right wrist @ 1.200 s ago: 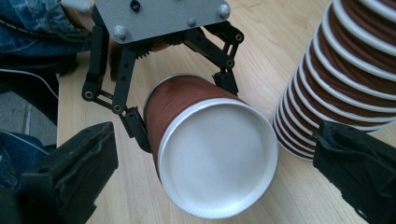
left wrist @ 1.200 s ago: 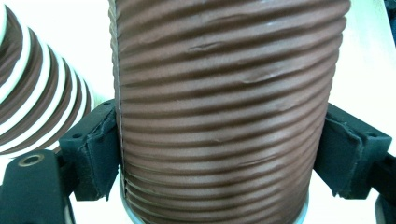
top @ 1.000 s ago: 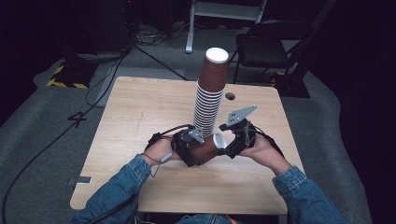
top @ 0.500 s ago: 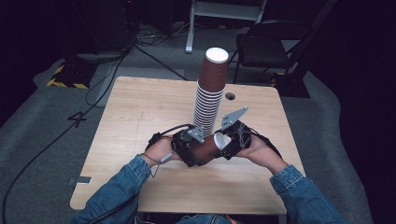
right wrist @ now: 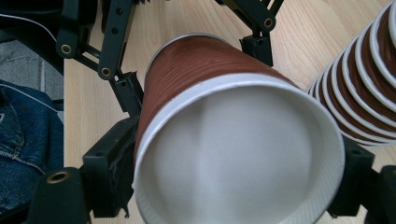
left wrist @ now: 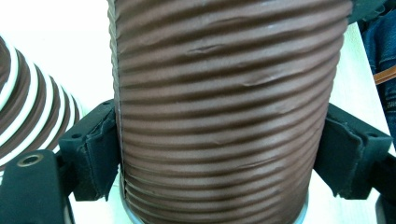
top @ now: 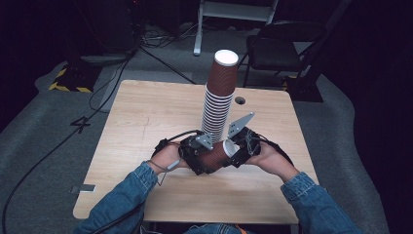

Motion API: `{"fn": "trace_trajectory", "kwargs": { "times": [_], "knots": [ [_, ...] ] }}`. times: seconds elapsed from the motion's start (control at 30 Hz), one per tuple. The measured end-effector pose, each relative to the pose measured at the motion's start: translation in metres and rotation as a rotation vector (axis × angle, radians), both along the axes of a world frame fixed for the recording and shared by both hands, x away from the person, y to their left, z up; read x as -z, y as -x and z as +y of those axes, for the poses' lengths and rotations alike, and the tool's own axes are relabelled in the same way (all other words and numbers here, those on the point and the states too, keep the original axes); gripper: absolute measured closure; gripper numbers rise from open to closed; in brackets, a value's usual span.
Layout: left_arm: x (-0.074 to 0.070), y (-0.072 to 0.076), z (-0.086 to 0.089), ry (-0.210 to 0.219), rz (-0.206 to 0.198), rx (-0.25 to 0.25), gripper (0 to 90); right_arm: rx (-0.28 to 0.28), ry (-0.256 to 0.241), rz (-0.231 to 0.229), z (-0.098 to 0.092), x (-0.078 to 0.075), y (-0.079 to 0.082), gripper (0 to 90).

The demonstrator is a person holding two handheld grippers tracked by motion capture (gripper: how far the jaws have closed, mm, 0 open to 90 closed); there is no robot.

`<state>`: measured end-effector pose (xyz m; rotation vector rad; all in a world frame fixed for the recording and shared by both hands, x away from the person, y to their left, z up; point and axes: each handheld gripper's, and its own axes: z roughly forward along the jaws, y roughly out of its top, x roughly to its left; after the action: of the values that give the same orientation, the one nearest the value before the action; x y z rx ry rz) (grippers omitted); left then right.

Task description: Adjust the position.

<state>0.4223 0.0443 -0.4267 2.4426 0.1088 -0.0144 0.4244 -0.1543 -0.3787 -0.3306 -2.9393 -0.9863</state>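
A single brown ribbed paper cup [top: 215,156] lies tilted on its side between both grippers, just above the wooden table [top: 141,117]. My left gripper [top: 207,162] is shut on the cup's body; in the left gripper view its pads [left wrist: 95,149] press the ribbed wall [left wrist: 224,116]. My right gripper [top: 234,148] is shut on the cup's mouth end. In the right gripper view the white rim [right wrist: 238,154] faces the camera with a jaw on each side. A tall stack of the same cups [top: 218,100] stands right behind the grippers.
A small round hole [top: 239,100] sits in the table right of the stack. A dark chair [top: 277,46] and a white stand [top: 234,9] lie beyond the far edge. Cables [top: 53,146] run over the grey floor at left. Denim sleeves [top: 122,200] come in from below.
The right gripper has tipped a little and eased left and down toward the left gripper. The cup stays held between both, and the stack has not moved.
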Motion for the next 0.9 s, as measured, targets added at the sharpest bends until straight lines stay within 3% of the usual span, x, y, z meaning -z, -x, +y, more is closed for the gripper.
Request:
{"fn": "trace_trajectory", "kwargs": {
  "times": [0.2,0.33,0.37,0.53,0.9],
  "knots": [
    [0.001,-0.001,0.000,0.018,0.003,0.000,11.5,-0.001,-0.007,-0.001,0.000,-0.001,0.000,21.0],
    [0.001,-0.002,0.003,0.055,0.007,-0.002,8.7,0.005,-0.017,-0.007,-0.003,-0.004,0.000,20.7],
    [0.000,-0.004,0.004,0.088,0.029,-0.018,6.5,0.004,-0.012,-0.017,-0.004,-0.005,0.000,20.7],
    [-0.003,-0.008,0.009,0.134,0.030,-0.039,0.0,0.008,0.003,-0.030,-0.006,-0.005,0.002,20.7],
    [-0.010,-0.009,0.019,0.214,0.009,-0.090,0.0,0.052,-0.044,-0.075,-0.027,-0.019,0.007,20.6]
  ]
}}
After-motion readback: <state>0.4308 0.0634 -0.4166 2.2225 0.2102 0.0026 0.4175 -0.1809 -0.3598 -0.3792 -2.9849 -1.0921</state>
